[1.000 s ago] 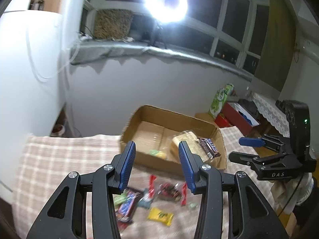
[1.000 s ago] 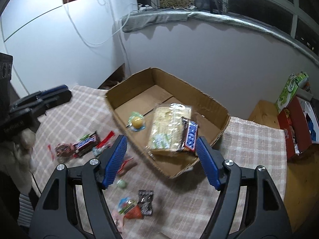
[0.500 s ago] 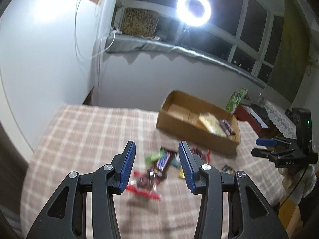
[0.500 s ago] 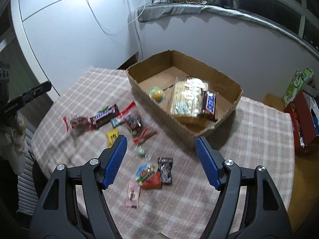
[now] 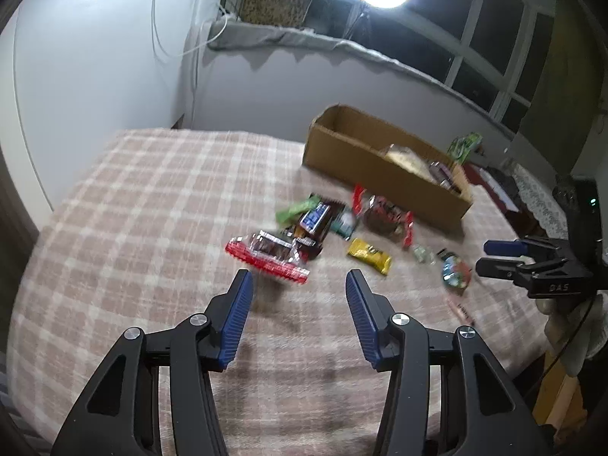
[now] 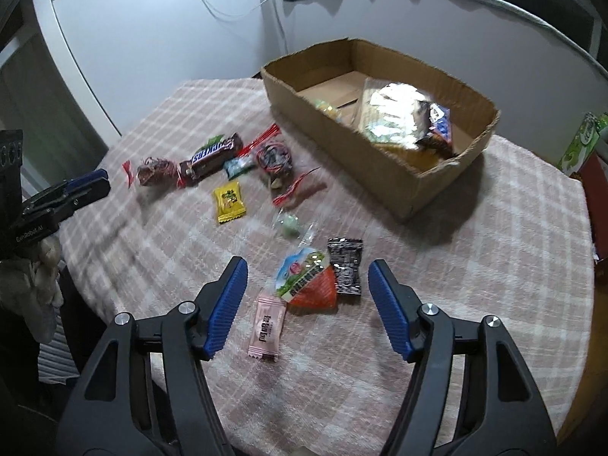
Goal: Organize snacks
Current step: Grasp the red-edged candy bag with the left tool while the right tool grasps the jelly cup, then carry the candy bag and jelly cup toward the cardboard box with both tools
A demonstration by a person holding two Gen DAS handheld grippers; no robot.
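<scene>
Snacks (image 6: 228, 203) scattered beside cardboard box (image 6: 414, 186); both grippers' fingers (image 5: 237, 319) (image 6: 387, 311) spread, empty.

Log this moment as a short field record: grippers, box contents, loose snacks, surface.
left gripper: open, empty, above the cloth
right gripper: open, empty, over the nearest snacks
cardboard box: holds a large clear bag, a chocolate bar, a small yellow sweet
loose on cloth: Snickers bar, yellow packet, pink packet, black packet
surface: checked tablecloth
</scene>
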